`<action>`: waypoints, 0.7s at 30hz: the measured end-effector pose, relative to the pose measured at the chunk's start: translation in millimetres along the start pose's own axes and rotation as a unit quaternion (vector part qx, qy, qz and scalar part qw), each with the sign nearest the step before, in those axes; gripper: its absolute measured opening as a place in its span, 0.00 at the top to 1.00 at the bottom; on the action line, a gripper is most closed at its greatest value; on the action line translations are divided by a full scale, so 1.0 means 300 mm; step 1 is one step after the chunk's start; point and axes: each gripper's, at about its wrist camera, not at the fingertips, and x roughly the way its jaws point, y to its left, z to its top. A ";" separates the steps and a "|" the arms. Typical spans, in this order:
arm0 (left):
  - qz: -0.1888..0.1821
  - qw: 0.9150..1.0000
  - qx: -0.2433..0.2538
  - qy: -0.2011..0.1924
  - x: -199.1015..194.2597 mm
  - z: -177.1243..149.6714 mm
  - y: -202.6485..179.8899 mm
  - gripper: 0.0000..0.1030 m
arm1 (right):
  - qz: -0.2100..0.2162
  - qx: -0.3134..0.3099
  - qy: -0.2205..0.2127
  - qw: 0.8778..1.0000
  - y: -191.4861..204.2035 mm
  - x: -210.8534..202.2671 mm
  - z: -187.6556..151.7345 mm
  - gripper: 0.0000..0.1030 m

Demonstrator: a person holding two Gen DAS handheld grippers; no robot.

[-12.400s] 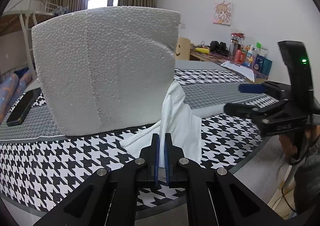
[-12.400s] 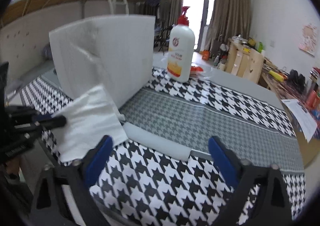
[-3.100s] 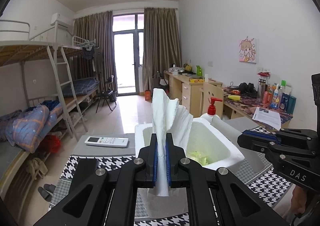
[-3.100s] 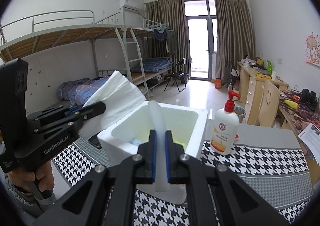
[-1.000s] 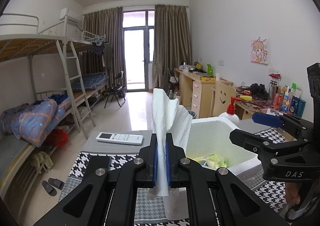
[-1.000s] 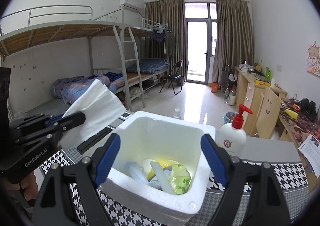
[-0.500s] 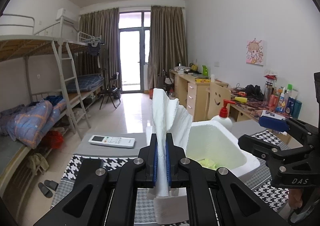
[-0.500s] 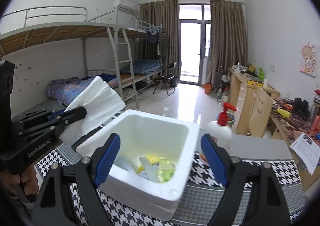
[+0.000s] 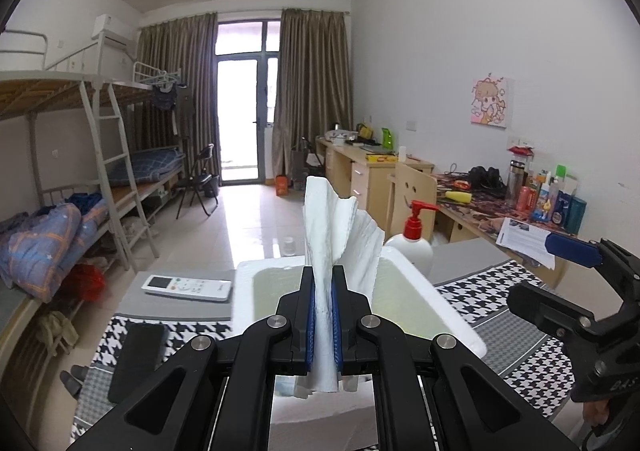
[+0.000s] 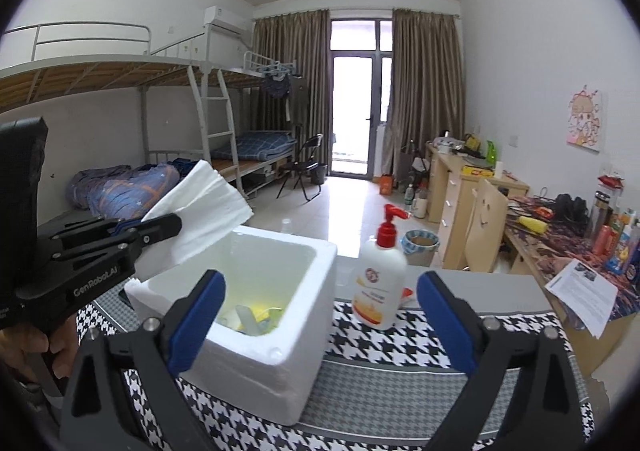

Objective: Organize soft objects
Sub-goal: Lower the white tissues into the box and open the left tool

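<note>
Two tools we hold: left tool (image 9: 323, 321) pinches a white tissue (image 9: 336, 239) above the foam box (image 10: 304, 291), right tool (image 10: 320, 323) gapes wide

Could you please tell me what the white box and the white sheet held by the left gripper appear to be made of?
The white box looks like expanded polystyrene foam: thick walls, matte, with a faintly beaded surface. The sheet clamped in the left gripper looks like soft tissue or paper towel: thin, layered, creased, with limp, wavy edges.

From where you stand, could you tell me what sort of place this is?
Most likely a shared dorm room: metal bunk beds with a ladder along one wall, wooden desks along the other, and a balcony door at the far end.
</note>
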 end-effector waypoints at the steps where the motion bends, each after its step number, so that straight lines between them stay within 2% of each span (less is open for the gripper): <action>1: -0.002 1.000 0.002 0.001 0.005 0.002 -0.011 0.93 | -0.004 0.001 -0.003 1.000 -0.005 -0.006 -0.003 0.01; 9: -0.020 1.000 0.014 0.010 0.044 0.012 -0.075 0.93 | -0.022 0.014 -0.008 1.000 -0.062 -0.030 -0.013 0.00; 18: -0.004 1.000 0.014 0.018 0.071 0.015 -0.084 0.92 | -0.031 0.005 -0.007 0.999 -0.077 -0.041 -0.042 0.00; 19: -0.003 1.000 0.014 0.019 0.074 0.015 -0.085 0.90 | -0.031 0.006 -0.007 0.999 -0.078 -0.041 -0.042 0.00; 20: -0.001 1.000 0.013 0.020 0.076 0.015 -0.085 0.81 | -0.031 0.006 -0.007 0.999 -0.078 -0.042 -0.045 0.00; 21: 0.001 1.000 0.013 0.020 0.077 0.015 -0.087 0.65 | -0.032 0.006 -0.007 0.999 -0.079 -0.042 -0.045 0.00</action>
